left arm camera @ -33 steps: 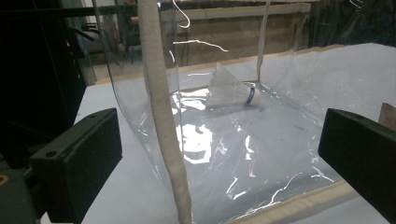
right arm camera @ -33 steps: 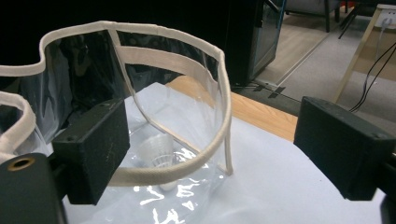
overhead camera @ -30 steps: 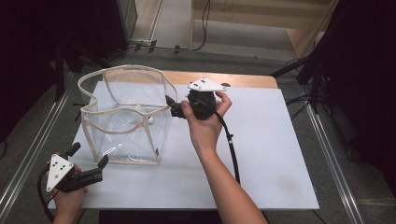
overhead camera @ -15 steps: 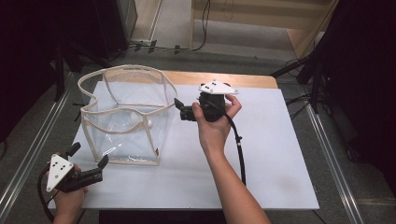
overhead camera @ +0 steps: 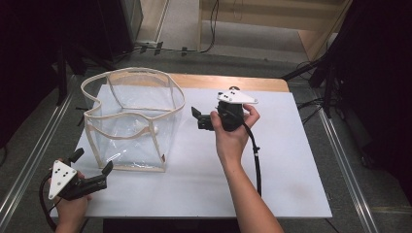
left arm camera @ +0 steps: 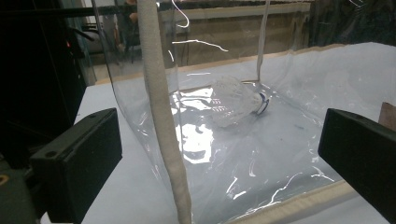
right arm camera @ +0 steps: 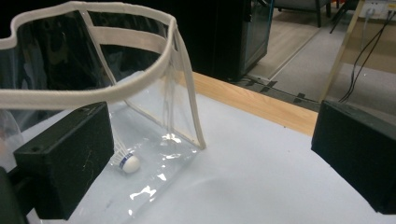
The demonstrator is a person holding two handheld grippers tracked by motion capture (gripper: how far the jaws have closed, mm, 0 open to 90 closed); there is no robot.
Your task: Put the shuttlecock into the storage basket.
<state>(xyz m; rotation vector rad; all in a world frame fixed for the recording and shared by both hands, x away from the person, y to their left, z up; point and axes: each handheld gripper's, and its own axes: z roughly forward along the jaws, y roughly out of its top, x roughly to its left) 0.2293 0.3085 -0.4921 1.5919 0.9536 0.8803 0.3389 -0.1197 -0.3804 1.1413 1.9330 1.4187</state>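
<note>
White feathered shuttlecock (left arm camera: 236, 100) with a blue-banded cork tip, lying on its side on the floor of a clear plastic open-topped bag with cream fabric edging (overhead camera: 160, 116); seen through the transparent wall in the left gripper view, cork end toward the right, and again in the right gripper view (right arm camera: 127, 162), low beside that gripper's own left jaw. Bag standing upright on the left half of the white worktop (overhead camera: 291, 165), rim wavy and sagging at the far-left corner, a strip of bare wood showing along the worktop's far edge.

Right gripper (overhead camera: 198, 118) held above the worktop just to the right of the bag, apart from it, pointing toward its side wall; jaws just opened to their widest (nothing between them, only the worktop and the bag's near corner beyond). Black cable trailing back along the forearm.

Left gripper (overhead camera: 92, 162) low at the near-left corner, close to the bag's front corner seam, jaws spread wide and gripping nothing.
</note>
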